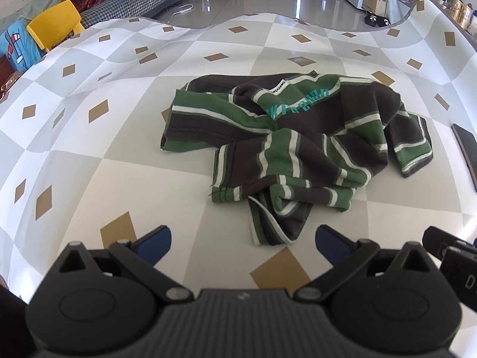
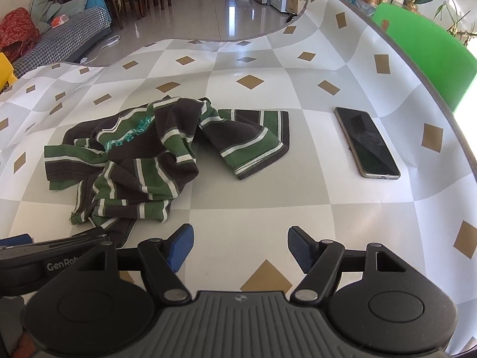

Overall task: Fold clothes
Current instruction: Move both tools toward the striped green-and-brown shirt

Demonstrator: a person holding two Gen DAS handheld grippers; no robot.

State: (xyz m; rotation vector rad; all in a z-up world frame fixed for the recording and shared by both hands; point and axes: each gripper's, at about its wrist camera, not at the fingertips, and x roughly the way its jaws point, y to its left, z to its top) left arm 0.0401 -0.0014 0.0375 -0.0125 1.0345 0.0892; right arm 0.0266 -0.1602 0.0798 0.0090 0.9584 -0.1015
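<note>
A green, brown and white striped shirt [image 1: 295, 137] is lying crumpled in a heap near the middle of the table [image 1: 89, 155], which is covered with a checked cloth of grey and white squares with tan diamonds. The garment is twisted on itself, one sleeve trailing toward the right and a hem corner reaching toward the near edge. Nothing has been folded yet.

The left gripper [image 1: 243, 243] is hovering just short of the near corner of the shirt, its blue fingers [image 1: 155, 243] spread wide and holding nothing. The right gripper [image 2: 240, 249] is waiting beside it over bare cloth, fingers likewise parted and empty, with the shirt lying off to its left.

Risks noted:
- The shirt is bunched and knotted; seizing the nearest flap is likely to lift several layers together, dragging the whole heap rather than spreading it.
- The sleeves and hem are hard to tell apart in this tangle, so a wrong edge may be taken and the fold may come out crooked.
- A phone [image 2: 366, 143] is lying on the table to the right, near the trailing sleeve. Spreading the shirt that way may sweep it toward the edge.
- The two grippers are working close together and may collide.
</note>
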